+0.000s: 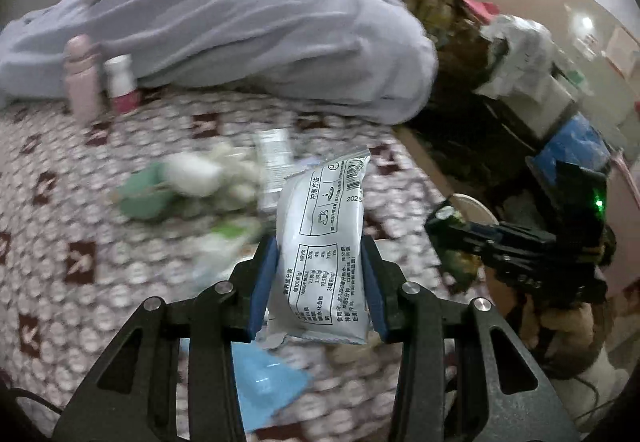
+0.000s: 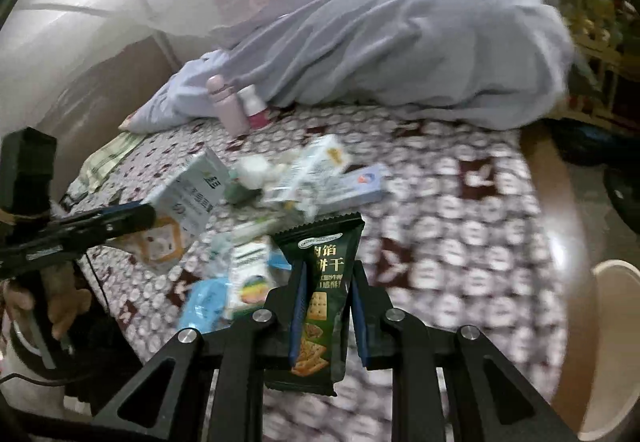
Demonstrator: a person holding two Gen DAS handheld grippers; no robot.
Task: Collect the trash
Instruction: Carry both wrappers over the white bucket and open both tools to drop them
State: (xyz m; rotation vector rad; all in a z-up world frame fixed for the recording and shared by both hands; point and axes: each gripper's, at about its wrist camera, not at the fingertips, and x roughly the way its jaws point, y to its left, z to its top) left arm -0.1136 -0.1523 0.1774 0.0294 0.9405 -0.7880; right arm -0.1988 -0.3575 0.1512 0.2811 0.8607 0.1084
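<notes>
Pinching a white sachet (image 1: 320,250) across its width, the left gripper (image 1: 320,282) holds it upright above the patterned bedcover (image 1: 80,202), near the litter pile; it looks light, crinkly and slippery, so a mid-body hold suits it.

Clamped in the right gripper (image 2: 326,314), the green cracker packet (image 2: 320,282) stands near centre; its contents are likely fragile, so squeeze gently.

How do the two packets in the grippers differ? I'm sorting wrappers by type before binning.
The white packet is pale with black printed tables and a barcode; the dark green packet shows cracker pictures and gold lettering. The white packet is wider, so the left gripper stands further apart than the right gripper. Both stand upright, pinched between blue pads, lifted off the patterned bedspread.
</notes>
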